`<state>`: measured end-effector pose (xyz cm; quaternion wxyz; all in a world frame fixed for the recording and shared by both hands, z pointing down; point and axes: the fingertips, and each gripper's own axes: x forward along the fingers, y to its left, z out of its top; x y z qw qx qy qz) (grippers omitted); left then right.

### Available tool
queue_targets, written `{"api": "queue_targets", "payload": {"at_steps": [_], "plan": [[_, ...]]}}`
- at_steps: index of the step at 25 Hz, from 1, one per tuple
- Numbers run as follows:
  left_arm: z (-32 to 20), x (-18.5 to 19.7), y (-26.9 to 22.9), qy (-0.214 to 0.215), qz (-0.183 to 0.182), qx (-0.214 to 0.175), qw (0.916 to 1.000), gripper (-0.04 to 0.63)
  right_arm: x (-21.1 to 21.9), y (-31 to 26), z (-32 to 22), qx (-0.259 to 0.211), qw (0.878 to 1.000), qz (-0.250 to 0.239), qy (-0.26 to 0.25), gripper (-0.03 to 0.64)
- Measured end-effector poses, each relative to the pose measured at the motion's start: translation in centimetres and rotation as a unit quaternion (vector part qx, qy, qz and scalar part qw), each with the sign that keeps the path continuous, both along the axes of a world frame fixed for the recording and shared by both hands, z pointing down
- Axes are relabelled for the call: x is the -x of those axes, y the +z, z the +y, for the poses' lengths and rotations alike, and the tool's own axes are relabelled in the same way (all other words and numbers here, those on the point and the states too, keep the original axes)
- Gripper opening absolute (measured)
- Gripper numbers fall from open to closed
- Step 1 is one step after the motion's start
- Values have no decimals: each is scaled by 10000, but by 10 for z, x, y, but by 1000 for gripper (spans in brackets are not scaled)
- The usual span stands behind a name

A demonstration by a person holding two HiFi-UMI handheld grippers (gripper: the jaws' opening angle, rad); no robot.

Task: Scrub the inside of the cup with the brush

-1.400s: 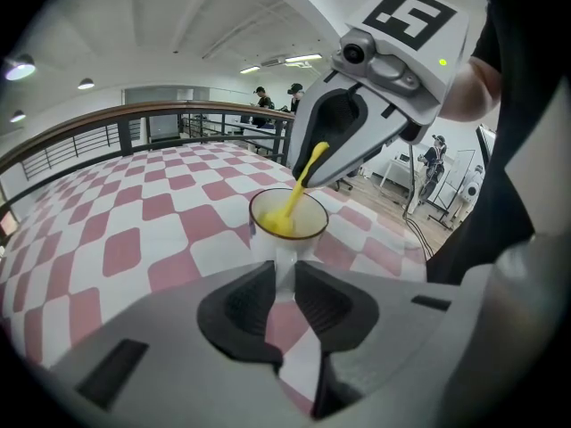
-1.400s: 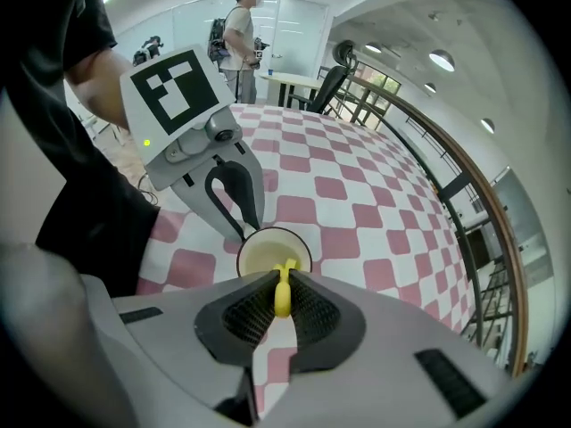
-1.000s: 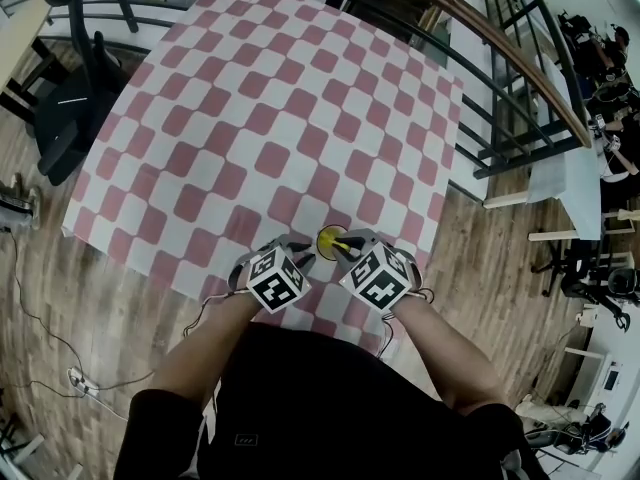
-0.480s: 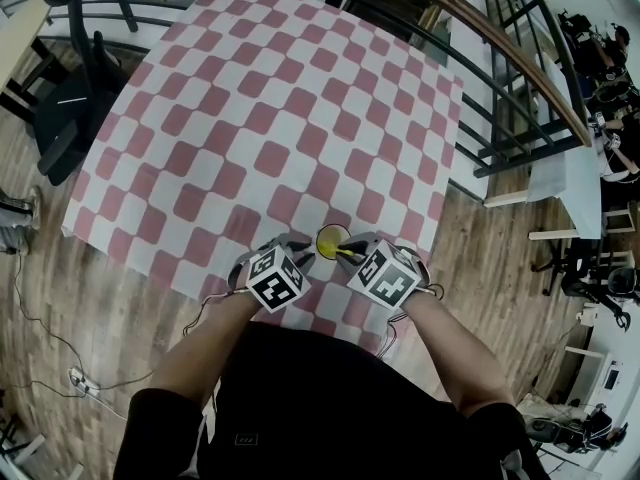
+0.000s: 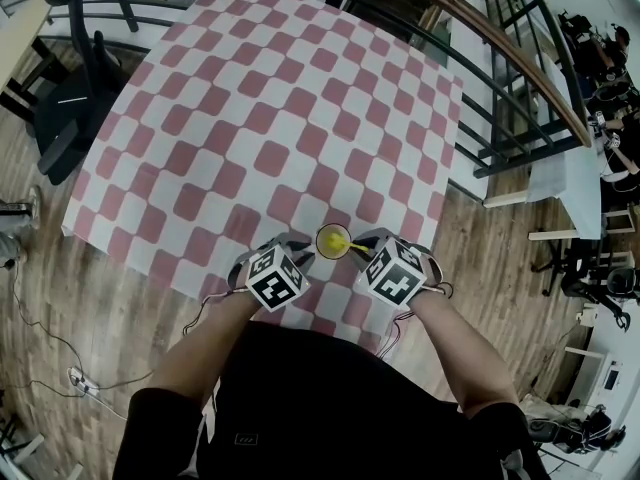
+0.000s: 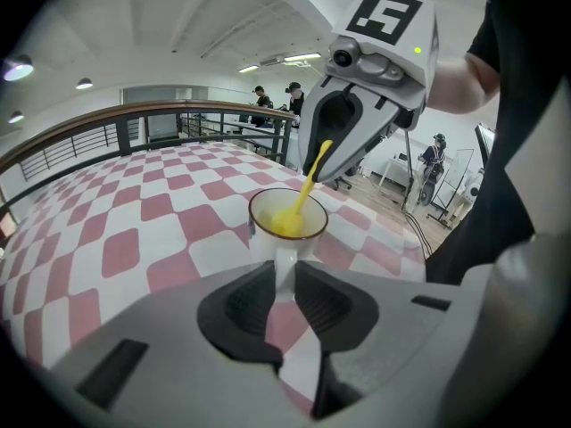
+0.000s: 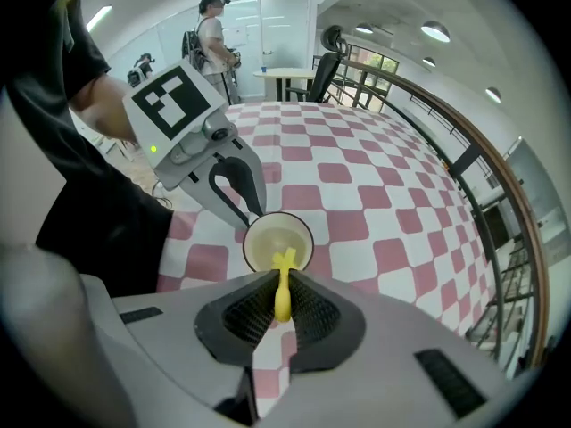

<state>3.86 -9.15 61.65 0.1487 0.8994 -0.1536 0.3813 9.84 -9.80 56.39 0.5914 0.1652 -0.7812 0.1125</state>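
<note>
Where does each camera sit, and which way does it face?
Head view: on the person's head, facing steeply down at the checked table; forearms, left gripper and right gripper show.
Left gripper view: on the left gripper, along its jaws clamping the cup by its handle; right gripper opposite.
Right gripper view: on that gripper, down its jaws gripping the brush.
All three share cup and brush.

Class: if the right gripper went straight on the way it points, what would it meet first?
Probably the cup, at its near rim: the right gripper points down at its mouth, brush tip inside.
</note>
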Motion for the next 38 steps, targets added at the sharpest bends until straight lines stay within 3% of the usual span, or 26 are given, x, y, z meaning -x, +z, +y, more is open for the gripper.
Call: {"api": "queue_targets", "payload": {"at_steps": [6, 22, 30, 38], "plan": [[-1, 0, 0, -2, -10, -5, 10000, 72, 0, 6, -8, -366, 9987, 315, -154, 43], [0, -1, 1, 15, -9, -12, 10000, 69, 34, 4, -9, -570, 9980, -201, -193, 41], [-1, -1, 2, 18, -23, -4, 10000, 69, 58, 2, 8, -411, 9963, -439, -609, 41], [0, -1, 0, 10, -11, 2, 10000, 69, 38, -7, 16, 26, 9966, -576, -584, 43]]}}
